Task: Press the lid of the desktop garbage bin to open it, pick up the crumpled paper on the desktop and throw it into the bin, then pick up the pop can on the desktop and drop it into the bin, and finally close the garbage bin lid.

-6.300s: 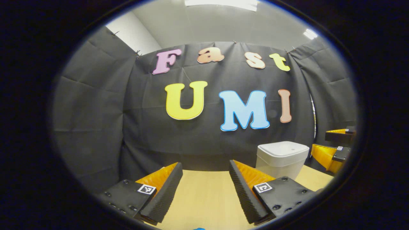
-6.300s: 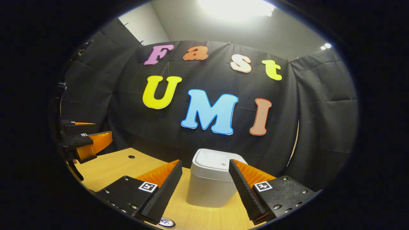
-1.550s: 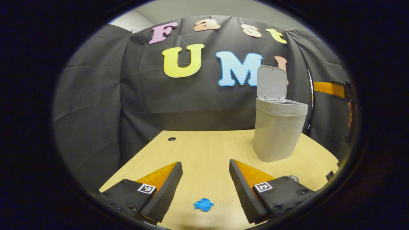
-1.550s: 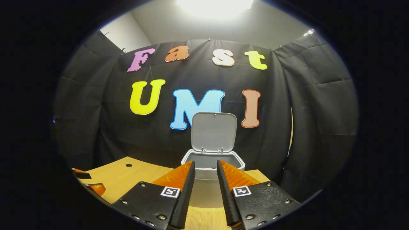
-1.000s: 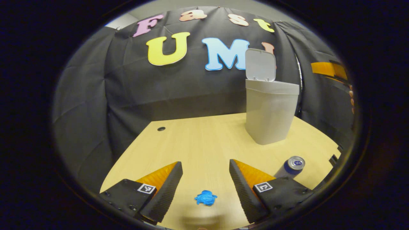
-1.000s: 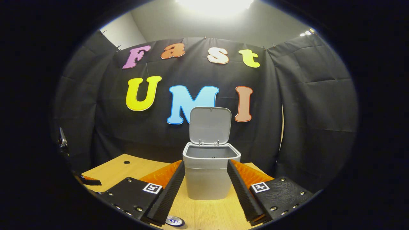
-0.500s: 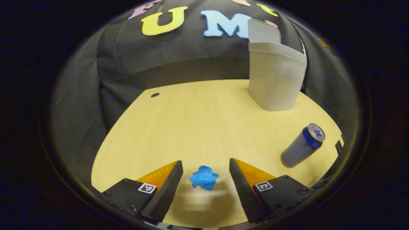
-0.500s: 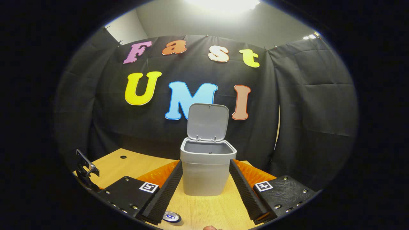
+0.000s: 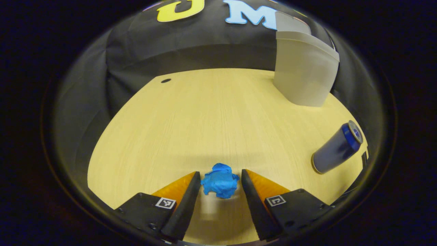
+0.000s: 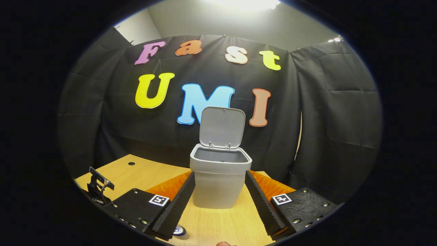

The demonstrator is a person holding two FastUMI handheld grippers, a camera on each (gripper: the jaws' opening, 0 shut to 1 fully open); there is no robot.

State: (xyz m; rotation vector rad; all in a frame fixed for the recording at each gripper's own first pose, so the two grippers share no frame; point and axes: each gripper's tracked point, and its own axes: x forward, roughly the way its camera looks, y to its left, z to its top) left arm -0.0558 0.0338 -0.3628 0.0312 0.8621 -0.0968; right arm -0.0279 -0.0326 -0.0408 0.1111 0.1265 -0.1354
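L gripper (image 9: 217, 179) has dropped & narrowed round the paper (image 9: 220, 179) at the desk's (image 9: 211, 116) near edge, not yet pinching; bin (image 10: 220, 179) lid up, R gripper (image 10: 220, 191) wide, so grab's next.

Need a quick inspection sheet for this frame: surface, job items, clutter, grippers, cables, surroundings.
Surface: light wood desktop, with a small dark hole near its far left corner.
Job's things: grey garbage bin upright, lid raised. Blue crumpled paper on the desktop. Blue pop can standing to the right of the paper, apart from the bin.
Clutter: nothing seen.
Grippers: left gripper open, fingers either side of the paper, contact unclear. Right gripper open, holding nothing, facing the bin.
Cables: nothing seen.
Surroundings: black cloth wall, bright ceiling light.
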